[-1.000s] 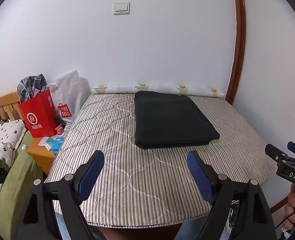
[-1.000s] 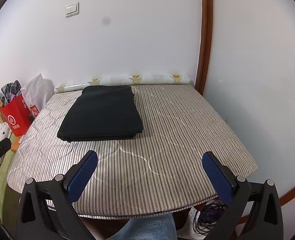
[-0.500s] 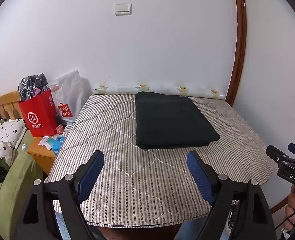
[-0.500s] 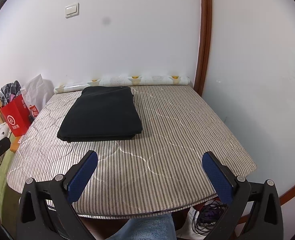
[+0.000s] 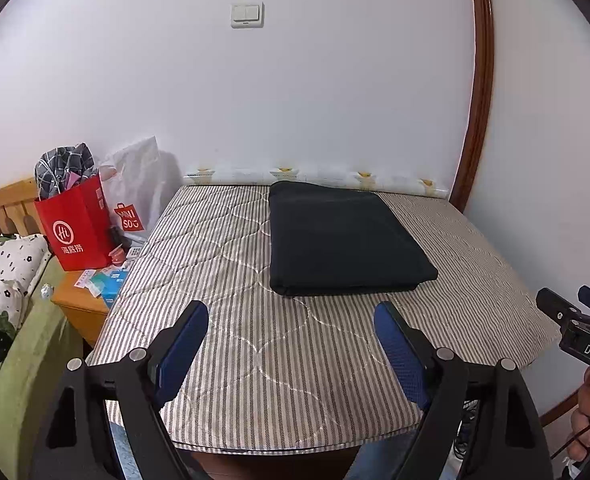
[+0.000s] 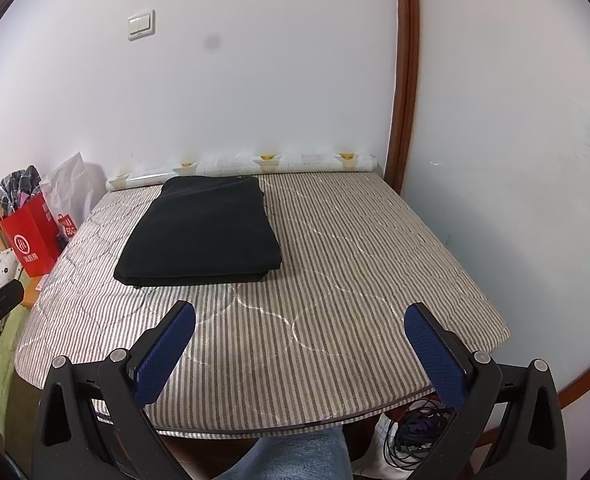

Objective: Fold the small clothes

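Observation:
A dark garment (image 5: 343, 240) lies folded into a flat rectangle on the striped quilted table top (image 5: 255, 352), toward the back; it also shows in the right wrist view (image 6: 203, 232). My left gripper (image 5: 291, 340) is open and empty, held over the table's near edge, short of the garment. My right gripper (image 6: 301, 344) is open and empty, also over the near edge, to the right of the garment. The right gripper's tips show at the right edge of the left wrist view (image 5: 575, 312).
A red paper bag (image 5: 77, 228) and a white bag (image 5: 135, 196) stand left of the table on a wooden stand (image 5: 79, 304). A rolled patterned sheet (image 6: 255, 164) lies along the back wall. Cables (image 6: 415, 432) lie under the table's right side.
Both grippers have stayed open and nearly still; the views shifted only slightly. The folded garment has not moved.

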Action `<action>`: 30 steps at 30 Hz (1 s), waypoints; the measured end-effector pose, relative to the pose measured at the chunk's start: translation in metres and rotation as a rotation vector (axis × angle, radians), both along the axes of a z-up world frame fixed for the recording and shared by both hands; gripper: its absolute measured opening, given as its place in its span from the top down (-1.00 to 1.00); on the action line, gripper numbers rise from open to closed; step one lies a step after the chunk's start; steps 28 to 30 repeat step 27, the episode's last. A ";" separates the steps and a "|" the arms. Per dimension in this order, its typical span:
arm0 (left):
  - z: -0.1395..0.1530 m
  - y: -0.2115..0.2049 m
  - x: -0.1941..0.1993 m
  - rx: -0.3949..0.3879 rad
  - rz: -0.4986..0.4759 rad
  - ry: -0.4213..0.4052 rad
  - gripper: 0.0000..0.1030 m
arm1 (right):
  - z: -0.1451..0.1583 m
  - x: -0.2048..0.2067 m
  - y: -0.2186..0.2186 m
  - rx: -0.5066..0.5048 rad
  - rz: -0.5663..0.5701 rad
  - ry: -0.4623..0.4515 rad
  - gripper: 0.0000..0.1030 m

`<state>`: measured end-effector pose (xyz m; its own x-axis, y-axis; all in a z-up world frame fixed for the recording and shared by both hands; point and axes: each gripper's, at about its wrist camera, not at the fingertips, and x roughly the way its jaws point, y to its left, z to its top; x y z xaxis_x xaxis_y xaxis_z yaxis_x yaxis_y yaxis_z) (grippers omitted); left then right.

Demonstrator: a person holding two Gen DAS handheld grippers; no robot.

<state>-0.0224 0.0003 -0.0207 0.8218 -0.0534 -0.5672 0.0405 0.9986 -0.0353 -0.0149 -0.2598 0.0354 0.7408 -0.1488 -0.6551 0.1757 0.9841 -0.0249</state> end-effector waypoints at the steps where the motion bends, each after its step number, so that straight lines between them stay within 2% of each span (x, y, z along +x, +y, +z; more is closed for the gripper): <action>1: 0.000 0.000 0.000 0.000 -0.001 -0.001 -0.63 | 0.000 0.000 0.001 -0.001 0.000 0.000 -0.99; 30: 0.000 0.006 0.003 -0.005 0.002 -0.002 -0.63 | 0.003 -0.002 0.004 -0.005 0.006 -0.007 -0.99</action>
